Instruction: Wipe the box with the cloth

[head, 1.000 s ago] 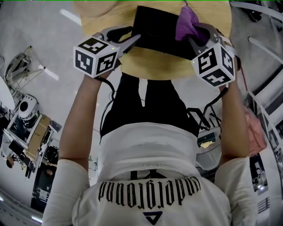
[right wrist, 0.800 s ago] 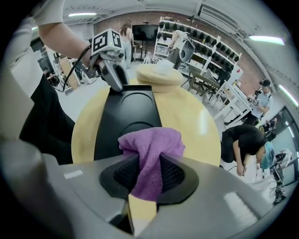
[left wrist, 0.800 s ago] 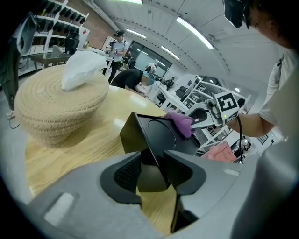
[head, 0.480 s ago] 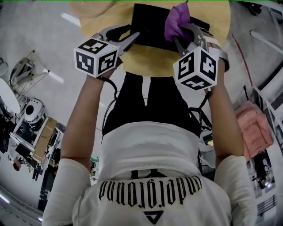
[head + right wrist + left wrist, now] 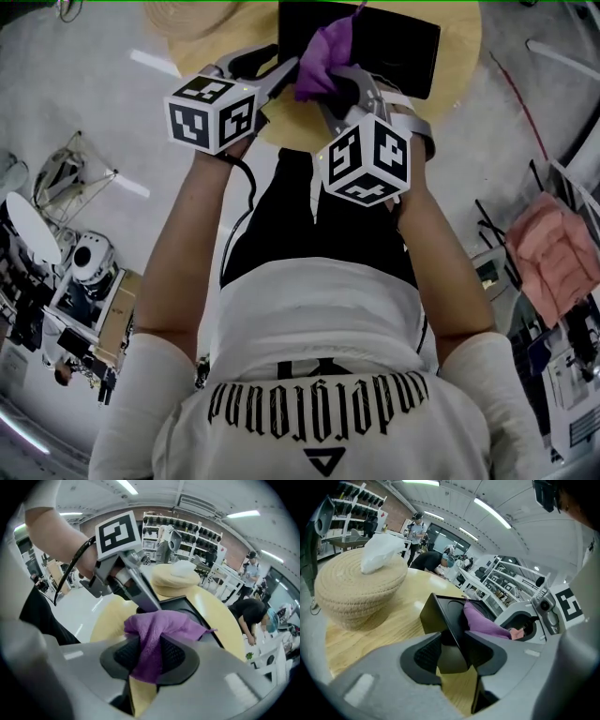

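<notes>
Head view: the black box (image 5: pixel 403 47) lies on the round wooden table (image 5: pixel 464 56), with the purple cloth (image 5: pixel 323 61) over its near-left part. Left gripper view — the left gripper (image 5: pixel 454 653) clamps the box's corner between its pads. Right gripper view — the right gripper (image 5: pixel 150 656) pinches the bunched cloth

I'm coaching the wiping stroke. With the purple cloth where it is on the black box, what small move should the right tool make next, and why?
Probably sweep the right tool across the box toward its bare right end. The cloth, clamped in that tool, sits at the box's left end, beside the left tool gripping that edge.
</notes>
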{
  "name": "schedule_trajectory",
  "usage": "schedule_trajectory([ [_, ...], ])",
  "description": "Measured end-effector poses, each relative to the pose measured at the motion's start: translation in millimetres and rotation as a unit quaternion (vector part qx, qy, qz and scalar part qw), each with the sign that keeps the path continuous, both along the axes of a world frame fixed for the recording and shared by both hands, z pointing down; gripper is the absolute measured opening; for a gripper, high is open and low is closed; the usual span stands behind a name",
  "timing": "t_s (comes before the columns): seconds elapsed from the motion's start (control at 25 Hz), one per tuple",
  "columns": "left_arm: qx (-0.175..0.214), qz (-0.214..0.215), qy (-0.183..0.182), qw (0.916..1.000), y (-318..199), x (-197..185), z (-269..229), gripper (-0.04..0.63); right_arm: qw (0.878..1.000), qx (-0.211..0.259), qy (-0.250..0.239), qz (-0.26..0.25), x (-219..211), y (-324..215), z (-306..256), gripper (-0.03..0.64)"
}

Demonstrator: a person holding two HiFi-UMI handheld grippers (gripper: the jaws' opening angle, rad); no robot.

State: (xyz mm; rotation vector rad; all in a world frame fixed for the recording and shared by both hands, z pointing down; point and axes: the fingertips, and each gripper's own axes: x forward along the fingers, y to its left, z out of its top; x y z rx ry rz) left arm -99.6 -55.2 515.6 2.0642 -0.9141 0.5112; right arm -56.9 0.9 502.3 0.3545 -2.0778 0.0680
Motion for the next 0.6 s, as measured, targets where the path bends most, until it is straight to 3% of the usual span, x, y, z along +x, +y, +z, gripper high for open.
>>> schedule_trajectory([
  [0.24,0.007,0.02,-0.004,0.9998,-1,2,0,0.173,0.993,0.006,0.028,0.118,76,9,8,0.095],
  [0.44,0.011,0.021,0.004,0.9997,-3,-1,3,0.178,0.976,0.024,0.053,0.209,145,2,14,0.095],
  [0.6,0.016,0.018,0.007,0.9997,-4,1,1,0.179,0.961,-0.002,0.051,0.273,177,10,26,0.097],
])
